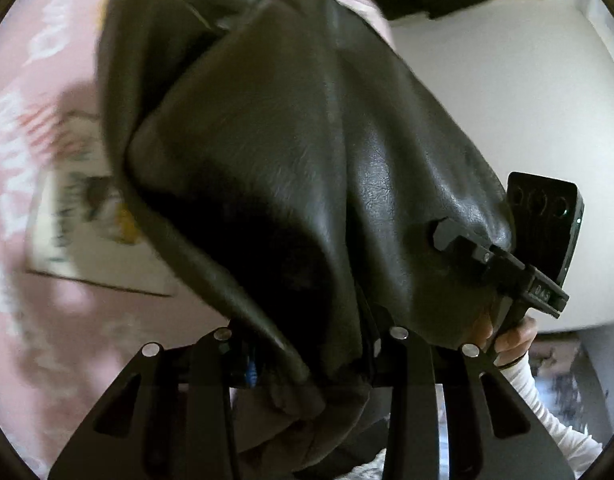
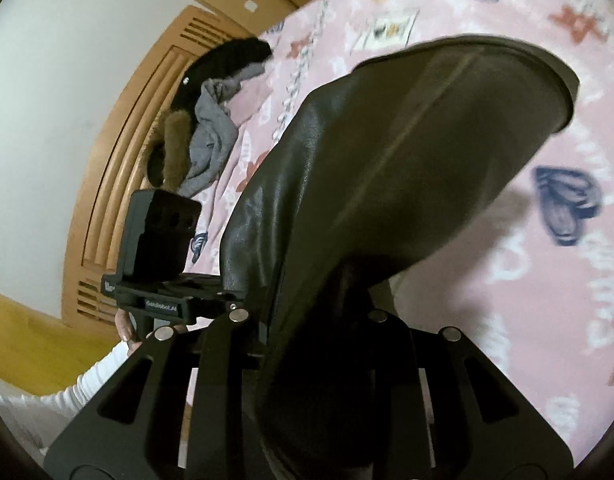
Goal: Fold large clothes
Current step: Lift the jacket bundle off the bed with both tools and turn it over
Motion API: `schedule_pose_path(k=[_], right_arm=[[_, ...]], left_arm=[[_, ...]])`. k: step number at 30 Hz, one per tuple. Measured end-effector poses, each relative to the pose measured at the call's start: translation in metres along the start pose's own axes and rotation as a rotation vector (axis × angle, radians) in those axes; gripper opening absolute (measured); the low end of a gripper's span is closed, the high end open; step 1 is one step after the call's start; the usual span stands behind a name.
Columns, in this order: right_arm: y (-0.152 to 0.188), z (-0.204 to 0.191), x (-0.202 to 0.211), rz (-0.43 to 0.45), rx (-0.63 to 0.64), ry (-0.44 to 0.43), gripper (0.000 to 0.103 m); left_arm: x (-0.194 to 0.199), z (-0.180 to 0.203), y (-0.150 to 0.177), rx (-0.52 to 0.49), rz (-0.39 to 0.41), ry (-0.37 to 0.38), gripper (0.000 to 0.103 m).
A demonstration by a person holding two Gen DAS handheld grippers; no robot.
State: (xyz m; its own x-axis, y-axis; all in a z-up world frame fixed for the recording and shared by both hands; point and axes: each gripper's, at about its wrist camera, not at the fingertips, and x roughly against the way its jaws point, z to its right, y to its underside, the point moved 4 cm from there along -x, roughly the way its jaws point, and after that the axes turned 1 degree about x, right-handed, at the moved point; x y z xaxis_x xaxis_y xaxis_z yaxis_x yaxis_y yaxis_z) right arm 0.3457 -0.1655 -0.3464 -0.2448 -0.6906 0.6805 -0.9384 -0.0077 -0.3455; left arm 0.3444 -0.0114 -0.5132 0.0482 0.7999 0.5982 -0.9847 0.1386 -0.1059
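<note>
Left gripper [image 1: 307, 364]: closed on a bunched fold of the black leather garment [image 1: 291, 152]; the material goes in between the fingers and covers their tips
Right gripper [image 2: 307, 344]: also clamped on the garment, which passes between its fingers and hides the tips
Garment position: held up in the air above the pink bedsheet [image 2: 527, 260], between the two grippers
Garment axis, right wrist view: the long part rises from the gripper toward the upper right and ends in a wide hemmed opening [image 2: 563, 88], like a sleeve or cuff
Garment axis, left wrist view: the folds run from the gripper up toward the upper left, in a thick draped mass
Hands: in the left wrist view the person's right hand [image 1: 511, 340], with a white ribbed sleeve, grips the handle of the other gripper, just beside the garment; in the right wrist view fingers [image 2: 127, 328] of the left hand hold the other handle
Farther: grey cloth [image 2: 211, 128] and dark clothes [image 2: 231, 56] lie at the bed edge, near the wooden headboard [image 2: 119, 168]
</note>
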Motion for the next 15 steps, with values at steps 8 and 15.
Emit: schedule_pose_path(k=[8,15], right_arm=[[0.020,0.011,0.151,0.182,0.019,0.106,0.022],[0.010,0.071,0.274,0.324,0.008,0.141,0.022]], left_arm=[[-0.042,0.133,-0.002,-0.176,-0.015,0.132,0.032],[-0.105,0.255,-0.044,-0.314,-0.027,0.167,0.034]])
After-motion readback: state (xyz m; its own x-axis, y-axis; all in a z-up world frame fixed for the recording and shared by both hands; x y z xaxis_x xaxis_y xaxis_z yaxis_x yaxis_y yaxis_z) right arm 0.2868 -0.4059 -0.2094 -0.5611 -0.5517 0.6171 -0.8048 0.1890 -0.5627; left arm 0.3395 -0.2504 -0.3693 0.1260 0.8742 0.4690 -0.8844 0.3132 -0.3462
